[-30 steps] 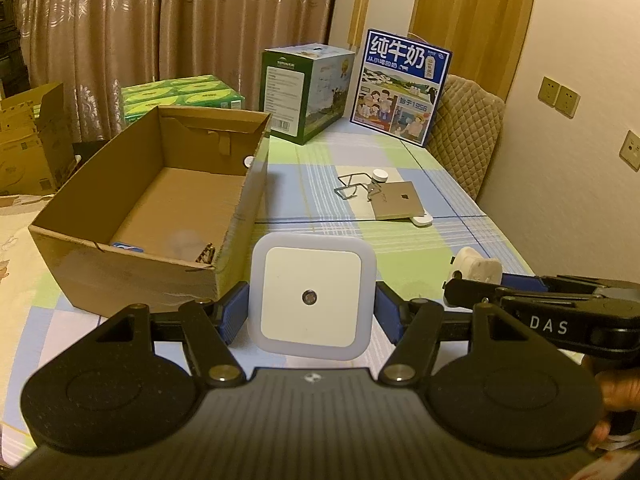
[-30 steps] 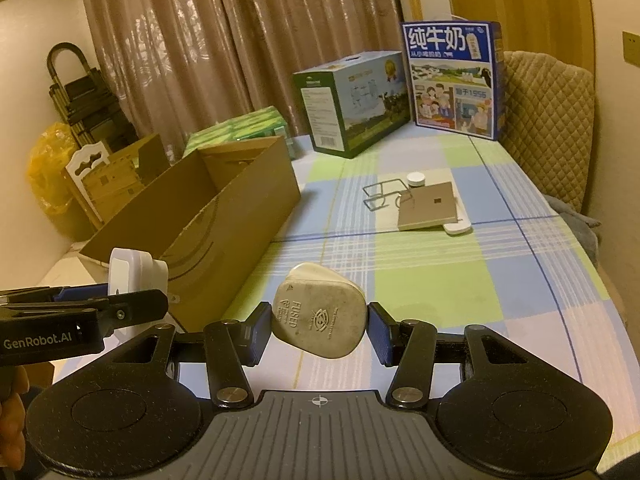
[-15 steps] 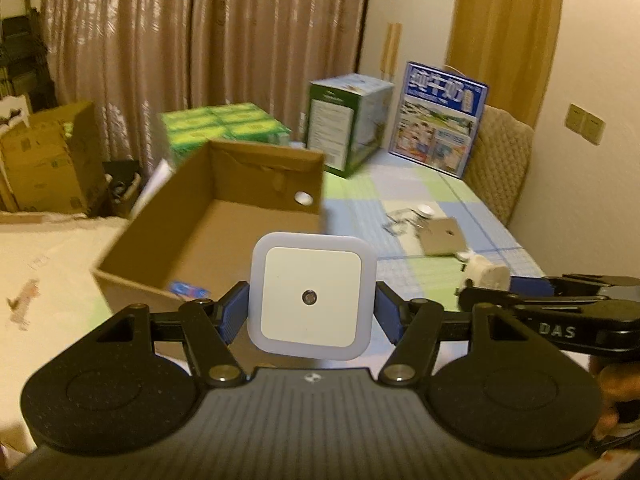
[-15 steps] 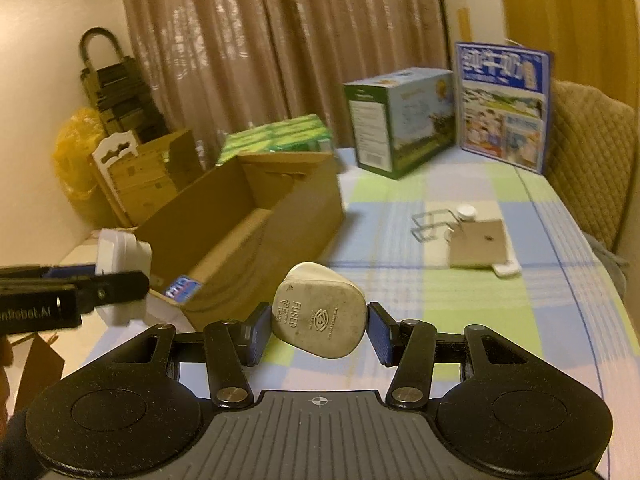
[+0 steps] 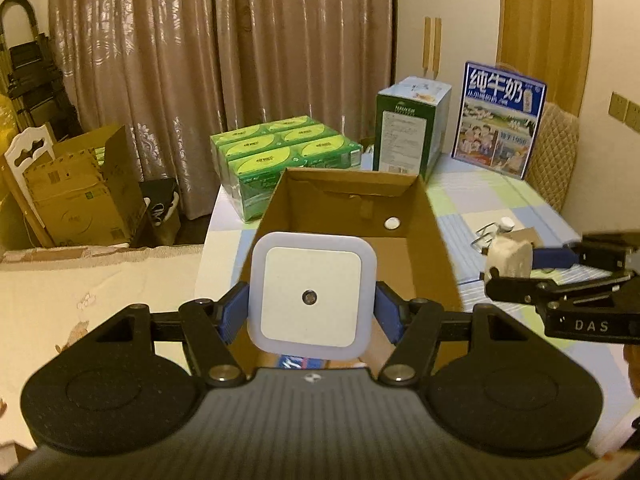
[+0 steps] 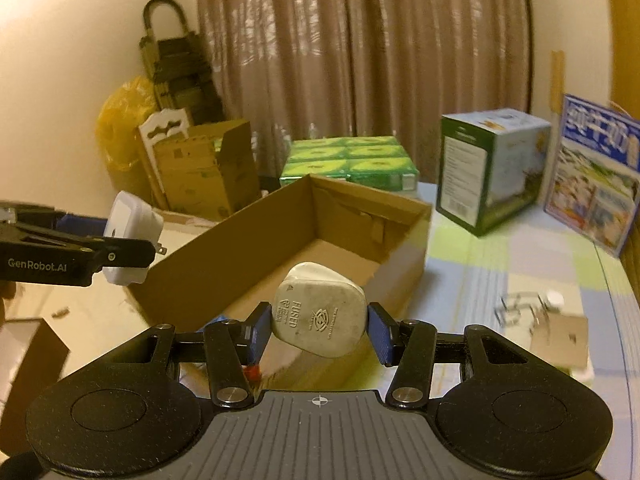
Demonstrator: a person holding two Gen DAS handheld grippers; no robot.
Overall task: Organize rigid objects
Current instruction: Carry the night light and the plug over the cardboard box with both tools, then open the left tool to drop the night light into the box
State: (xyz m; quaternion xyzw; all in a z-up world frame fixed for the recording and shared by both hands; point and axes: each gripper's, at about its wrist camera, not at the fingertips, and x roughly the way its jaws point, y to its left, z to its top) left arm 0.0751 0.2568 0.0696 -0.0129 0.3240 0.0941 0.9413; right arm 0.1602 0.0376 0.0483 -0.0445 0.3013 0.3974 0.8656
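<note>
Two items in hand, nothing dropped yet.
Left hand-held gripper (image 5: 311,312) clamps the night light (image 5: 311,295) before the cardboard box (image 5: 436,236); right hand-held gripper (image 6: 319,332) clamps the fused plug (image 6: 318,314); blurred items, seemingly wire clips (image 6: 520,310), remain on the tabletop (image 6: 472,276).

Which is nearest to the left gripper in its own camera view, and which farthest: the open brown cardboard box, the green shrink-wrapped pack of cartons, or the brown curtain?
1. Open brown cardboard box, directly below and ahead of the left gripper.
2. Green shrink-wrapped pack of cartons, behind the box, slightly left.
3. Brown curtain, at the back of the room.
</note>
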